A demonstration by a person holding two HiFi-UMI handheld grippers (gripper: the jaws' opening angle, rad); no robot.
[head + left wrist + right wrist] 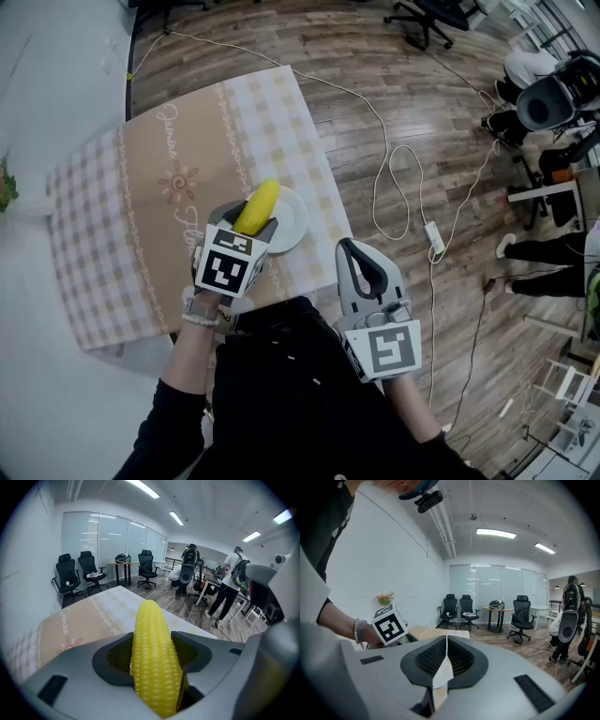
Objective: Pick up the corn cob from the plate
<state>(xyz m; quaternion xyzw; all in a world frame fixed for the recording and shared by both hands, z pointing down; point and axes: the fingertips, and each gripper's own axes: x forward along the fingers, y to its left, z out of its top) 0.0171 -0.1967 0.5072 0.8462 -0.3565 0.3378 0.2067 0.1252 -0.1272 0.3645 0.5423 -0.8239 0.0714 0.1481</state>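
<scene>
My left gripper (251, 225) is shut on a yellow corn cob (257, 207), held above the white plate (290, 222) near the table's front right part. In the left gripper view the corn cob (154, 660) stands clamped between the two jaws of the left gripper (154, 660) and sticks up past them, lifted off the table. My right gripper (354, 258) hangs off the table's right side over the floor; in the right gripper view its jaws meet with nothing between them, so the right gripper (446, 657) is shut.
The table (141, 234) carries a brown and checked cloth. A white cable (398, 187) with a power strip lies on the wooden floor to the right. Office chairs (77, 576) and people (232, 585) stand further off in the room.
</scene>
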